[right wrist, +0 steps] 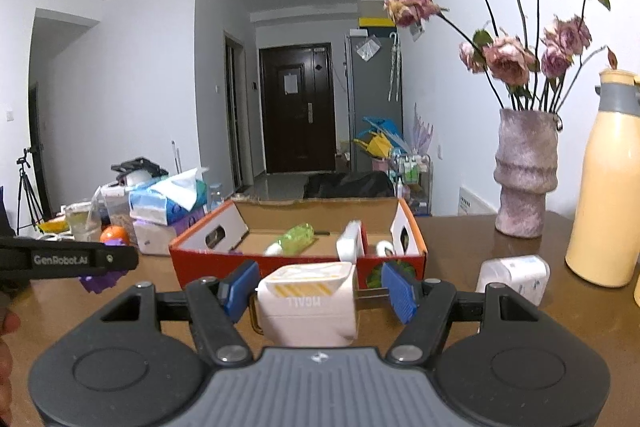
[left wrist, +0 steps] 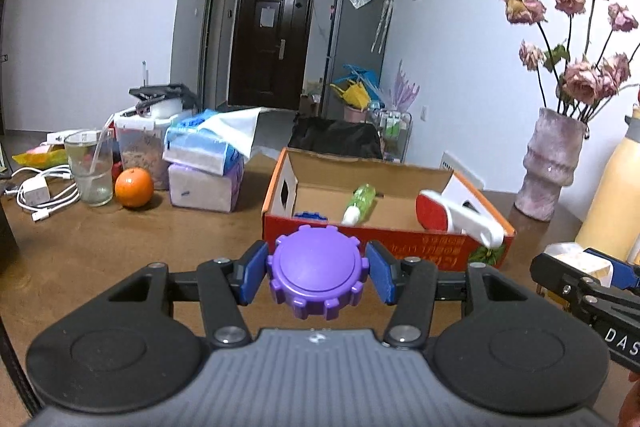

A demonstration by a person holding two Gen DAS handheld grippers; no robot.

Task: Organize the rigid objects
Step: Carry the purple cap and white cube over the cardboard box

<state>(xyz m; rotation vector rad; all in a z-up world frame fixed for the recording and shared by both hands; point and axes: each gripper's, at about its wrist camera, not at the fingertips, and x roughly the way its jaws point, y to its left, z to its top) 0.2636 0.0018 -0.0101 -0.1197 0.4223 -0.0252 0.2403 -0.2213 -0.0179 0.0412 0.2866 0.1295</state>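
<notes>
Some things were already put in the red box (left wrist: 400,247): a green bottle (left wrist: 360,203), a red and white tool (left wrist: 460,217) and a blue piece (left wrist: 310,215) that was mostly hidden by the box wall. A purple gear cap (left wrist: 318,273) was held tight in the left gripper (left wrist: 318,275), just in front of the box. A white plug (right wrist: 308,301) was squeezed in the right gripper (right wrist: 316,291). Both were still to be dropped in. A white pack (right wrist: 514,275) was left on the table (left wrist: 120,247). The floor of the box was partly hidden.

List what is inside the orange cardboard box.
Inside the orange cardboard box: green plastic bottle, red-and-white tool, blue toothed piece. Its front wall hides the floor nearest the camera.
</notes>
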